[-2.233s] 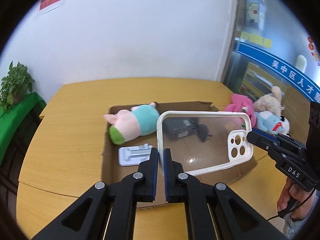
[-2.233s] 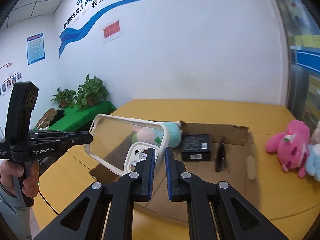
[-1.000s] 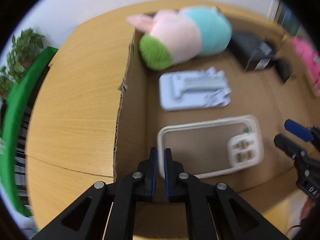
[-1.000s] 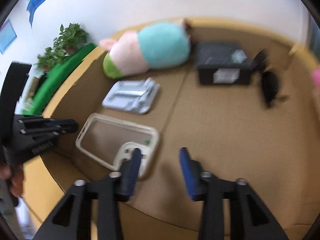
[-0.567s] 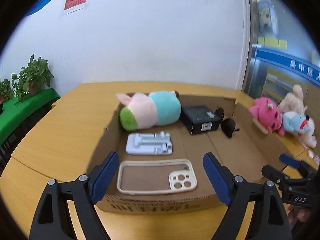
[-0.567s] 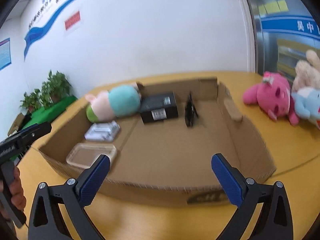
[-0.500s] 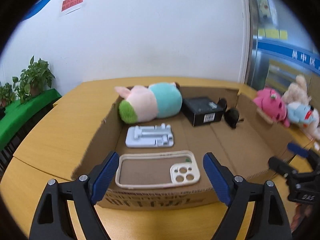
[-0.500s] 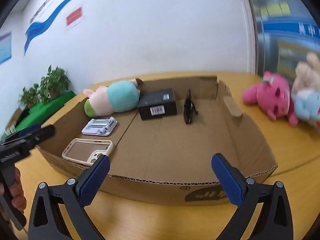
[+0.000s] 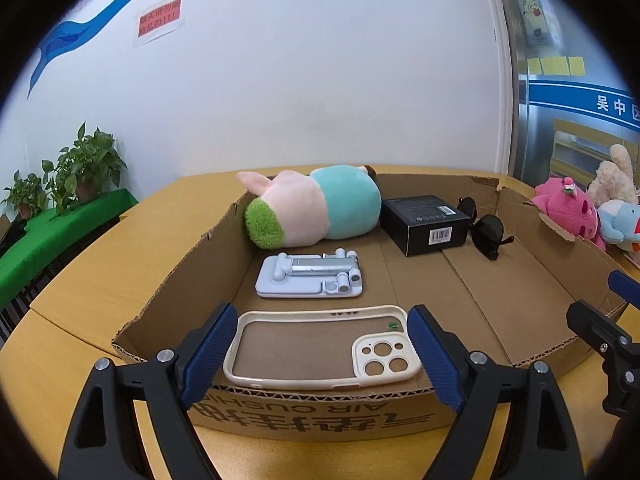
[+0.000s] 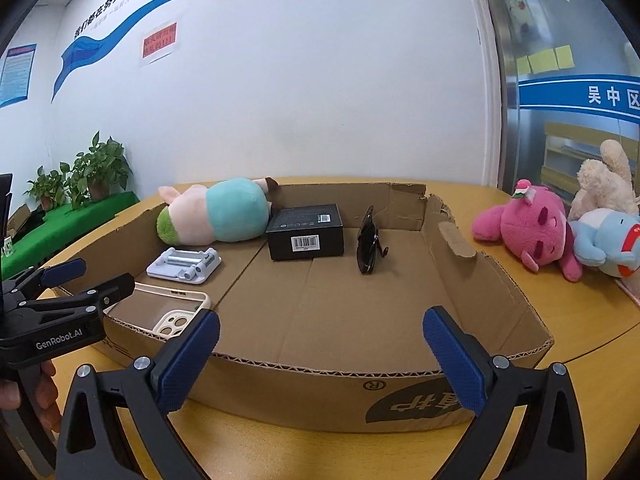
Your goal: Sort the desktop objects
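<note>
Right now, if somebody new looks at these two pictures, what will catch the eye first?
Probably the pink, teal and green plush toy lying at the far left of the shallow cardboard box. Next, the cream phone case lying flat by the near wall, between the open left tongs but untouched. Then the pink plush on the table right of the box.
</note>
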`<act>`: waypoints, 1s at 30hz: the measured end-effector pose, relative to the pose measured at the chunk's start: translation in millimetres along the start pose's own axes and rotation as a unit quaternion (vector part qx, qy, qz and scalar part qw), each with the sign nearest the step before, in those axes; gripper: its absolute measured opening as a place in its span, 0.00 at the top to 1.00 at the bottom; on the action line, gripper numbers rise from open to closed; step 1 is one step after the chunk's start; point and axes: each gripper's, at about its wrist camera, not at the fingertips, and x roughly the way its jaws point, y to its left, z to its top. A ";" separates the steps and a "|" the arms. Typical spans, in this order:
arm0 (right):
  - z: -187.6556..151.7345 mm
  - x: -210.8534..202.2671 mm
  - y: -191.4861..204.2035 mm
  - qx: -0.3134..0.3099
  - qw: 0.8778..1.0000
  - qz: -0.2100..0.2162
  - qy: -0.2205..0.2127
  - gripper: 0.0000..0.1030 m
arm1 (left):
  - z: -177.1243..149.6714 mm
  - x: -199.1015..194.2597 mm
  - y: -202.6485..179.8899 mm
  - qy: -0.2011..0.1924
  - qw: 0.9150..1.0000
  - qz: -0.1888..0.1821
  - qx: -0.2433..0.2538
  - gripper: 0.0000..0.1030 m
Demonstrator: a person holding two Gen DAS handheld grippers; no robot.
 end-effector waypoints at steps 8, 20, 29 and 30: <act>0.1 -0.3 0.2 0.000 1.000 0.000 0.000 0.00 | -0.4 -1.2 0.5 -0.015 1.000 -0.002 0.001 0.13; -0.9 -1.3 0.3 -0.001 1.000 0.001 0.002 0.00 | 0.6 3.2 -0.2 -0.011 1.000 -0.006 0.004 0.01; -1.3 -2.4 0.6 -0.001 1.000 0.001 0.001 0.00 | 0.6 3.3 0.0 -0.011 1.000 -0.006 0.004 0.01; -1.2 -2.3 0.5 0.000 1.000 0.001 0.002 0.00 | 0.6 3.4 0.1 -0.011 1.000 -0.006 0.004 0.01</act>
